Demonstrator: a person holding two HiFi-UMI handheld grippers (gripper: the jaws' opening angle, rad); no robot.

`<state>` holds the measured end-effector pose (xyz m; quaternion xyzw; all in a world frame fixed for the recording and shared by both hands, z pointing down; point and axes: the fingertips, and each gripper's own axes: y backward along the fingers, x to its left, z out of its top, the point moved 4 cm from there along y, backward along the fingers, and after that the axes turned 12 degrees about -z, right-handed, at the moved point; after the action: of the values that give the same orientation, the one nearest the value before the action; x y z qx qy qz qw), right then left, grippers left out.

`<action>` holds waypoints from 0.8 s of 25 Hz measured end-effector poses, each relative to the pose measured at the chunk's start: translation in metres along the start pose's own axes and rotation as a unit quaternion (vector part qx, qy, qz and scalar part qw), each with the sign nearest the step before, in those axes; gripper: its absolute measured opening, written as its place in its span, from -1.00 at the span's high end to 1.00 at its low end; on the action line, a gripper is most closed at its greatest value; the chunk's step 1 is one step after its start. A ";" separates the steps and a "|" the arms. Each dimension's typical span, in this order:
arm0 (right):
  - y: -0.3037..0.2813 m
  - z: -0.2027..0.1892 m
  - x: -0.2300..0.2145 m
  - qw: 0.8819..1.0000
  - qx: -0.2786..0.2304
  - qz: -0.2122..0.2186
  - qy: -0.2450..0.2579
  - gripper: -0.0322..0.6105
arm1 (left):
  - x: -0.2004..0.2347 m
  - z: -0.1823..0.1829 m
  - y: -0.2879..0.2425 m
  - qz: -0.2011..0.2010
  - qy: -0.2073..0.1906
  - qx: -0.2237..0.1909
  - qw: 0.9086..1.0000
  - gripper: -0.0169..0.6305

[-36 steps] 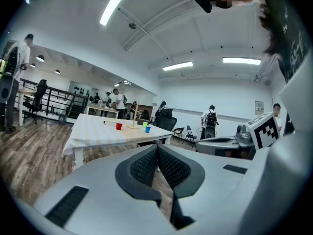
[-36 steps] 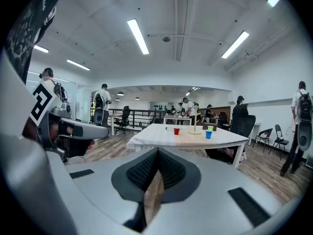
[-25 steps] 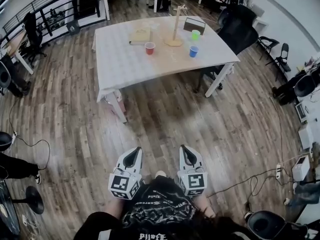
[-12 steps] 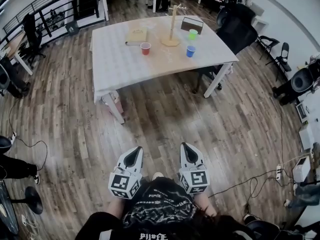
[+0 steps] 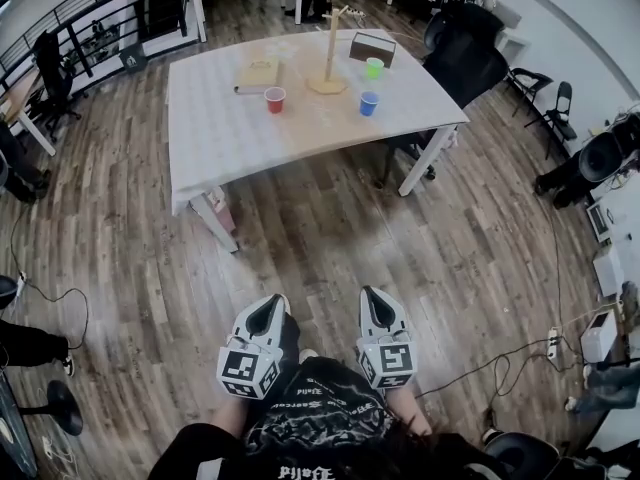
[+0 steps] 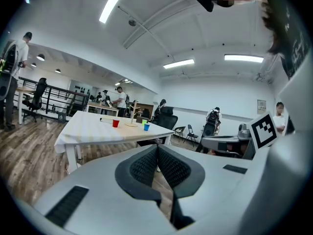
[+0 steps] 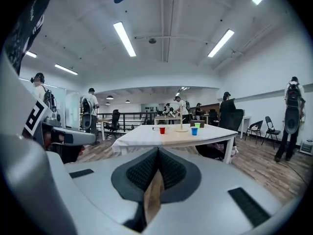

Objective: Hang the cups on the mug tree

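A wooden mug tree (image 5: 328, 48) stands on the far white table (image 5: 220, 118). A red cup (image 5: 274, 99), a blue cup (image 5: 369, 102) and a green cup (image 5: 374, 66) sit around it. Both grippers are held close to my body, well short of the table, above the wood floor. My left gripper (image 5: 266, 309) is shut and empty. My right gripper (image 5: 373, 302) is shut and empty too. In the left gripper view the table (image 6: 93, 126) with the red cup (image 6: 116, 123) lies far ahead; the right gripper view shows the mug tree (image 7: 182, 121) and the blue cup (image 7: 194, 130).
A flat book (image 5: 257, 73) and a dark box (image 5: 372, 47) lie on the table. A black office chair (image 5: 463, 58) stands at its right end. Cables (image 5: 520, 353) run over the floor at right. Other people and desks stand at the back.
The table sits a little lower and further left in the head view than a second ago, so I have stepped nearer. Both grippers keep their place and stay shut.
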<state>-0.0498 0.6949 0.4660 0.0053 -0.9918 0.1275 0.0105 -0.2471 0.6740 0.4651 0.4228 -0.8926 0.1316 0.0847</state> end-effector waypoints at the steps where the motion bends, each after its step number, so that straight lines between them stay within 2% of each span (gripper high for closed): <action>1: -0.005 -0.001 -0.002 1.000 0.003 -0.001 -0.002 0.88 | 0.004 0.000 -0.005 -0.001 0.000 0.001 1.000 0.89; 8: -0.059 0.008 -0.012 1.000 0.011 -0.016 -0.011 0.88 | 0.043 0.012 -0.049 -0.013 -0.006 0.012 1.000 0.89; 13: -0.108 0.018 -0.005 1.000 0.016 -0.012 -0.011 0.88 | 0.085 0.029 -0.081 -0.023 -0.005 0.014 1.000 0.89; 20: -0.178 0.037 0.004 0.999 0.026 -0.028 -0.004 0.88 | 0.148 0.057 -0.129 -0.040 -0.016 0.016 0.999 0.89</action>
<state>-0.0519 0.5137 0.4750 0.0334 -0.9877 0.1524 0.0100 -0.2422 0.4694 0.4714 0.4617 -0.8739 0.1356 0.0689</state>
